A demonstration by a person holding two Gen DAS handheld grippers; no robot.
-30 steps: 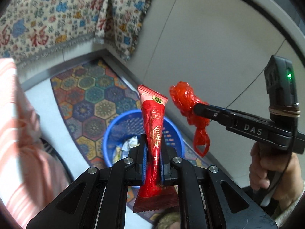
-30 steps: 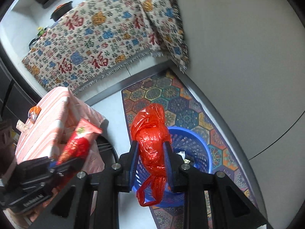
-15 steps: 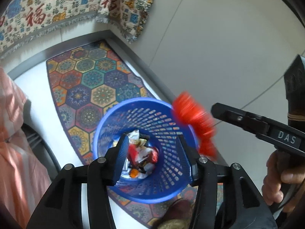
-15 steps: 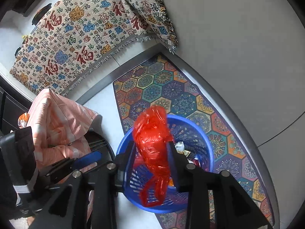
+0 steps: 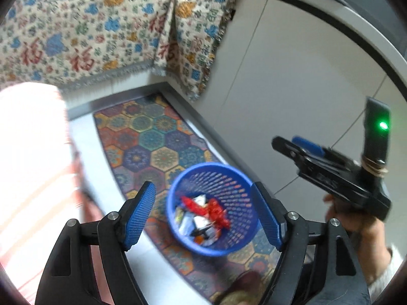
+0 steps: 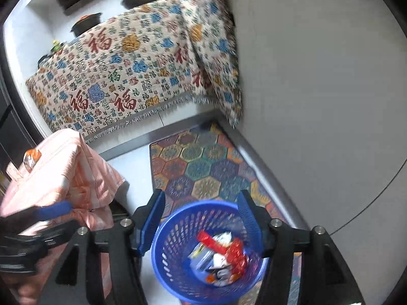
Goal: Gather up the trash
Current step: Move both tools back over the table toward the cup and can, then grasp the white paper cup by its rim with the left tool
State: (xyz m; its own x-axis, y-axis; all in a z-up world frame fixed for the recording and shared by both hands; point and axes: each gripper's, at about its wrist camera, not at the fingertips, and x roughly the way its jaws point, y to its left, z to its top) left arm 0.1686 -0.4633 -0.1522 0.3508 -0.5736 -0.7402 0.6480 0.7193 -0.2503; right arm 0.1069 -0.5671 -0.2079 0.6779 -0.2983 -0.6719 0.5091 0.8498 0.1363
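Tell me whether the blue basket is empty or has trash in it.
Not empty. The blue basket stands upright on the patterned mat, with red wrappers and pale scraps lying at its bottom. Both views show this.

A blue perforated plastic basket (image 5: 212, 204) holds red and white crumpled wrappers (image 5: 206, 209) on a multicoloured hexagon-patterned floor mat (image 5: 152, 142).

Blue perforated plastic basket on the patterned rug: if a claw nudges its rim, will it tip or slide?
The blue perforated plastic basket looks light: thin slotted walls, only wrappers inside. It narrows downward, so a rim push probably tips it. The patterned rug likely resists sliding.
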